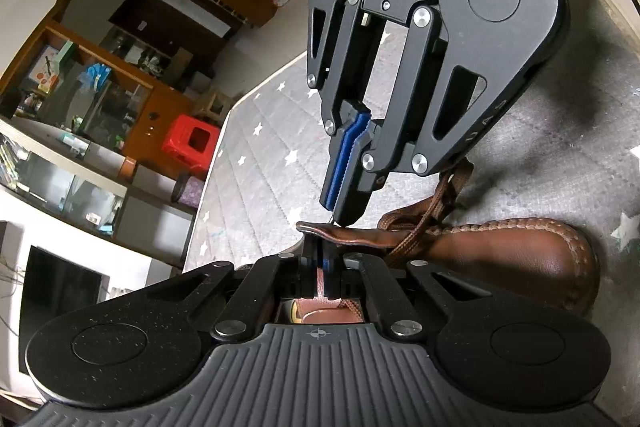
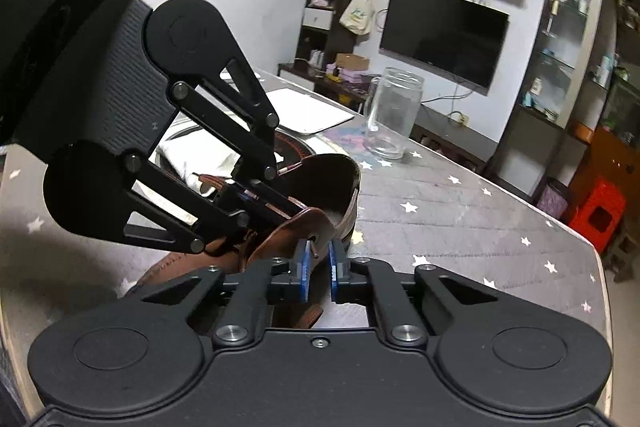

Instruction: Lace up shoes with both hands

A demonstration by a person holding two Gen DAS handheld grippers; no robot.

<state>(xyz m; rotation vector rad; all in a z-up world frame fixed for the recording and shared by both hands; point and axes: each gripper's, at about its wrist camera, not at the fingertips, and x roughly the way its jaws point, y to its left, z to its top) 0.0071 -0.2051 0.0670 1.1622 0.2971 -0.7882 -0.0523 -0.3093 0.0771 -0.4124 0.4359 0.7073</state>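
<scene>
A brown leather shoe [image 1: 520, 255] lies on the grey starred cover, its brown lace [image 1: 436, 203] bunched over the instep. In the left wrist view my left gripper [image 1: 320, 251] is shut on the edge of the shoe's leather flap [image 1: 360, 235], with pink lining showing between its pads. My right gripper [image 1: 344, 217] comes down from above, fingers together, tip on that same flap edge. In the right wrist view the right gripper [image 2: 319, 255] has a strip of the flap between its blue pads. The left gripper [image 2: 276, 201] reaches into the shoe [image 2: 328, 179] from the upper left. A pale lace tip [image 2: 289, 169] sticks out beside it.
A glass jar [image 2: 394, 115] stands behind the shoe, beside a flat white pad [image 2: 308, 111]. White cloth [image 2: 192, 155] lies left of the shoe. The starred table cover [image 2: 460, 211] ends at the right edge. Beyond that edge stands a red stool [image 2: 596, 211].
</scene>
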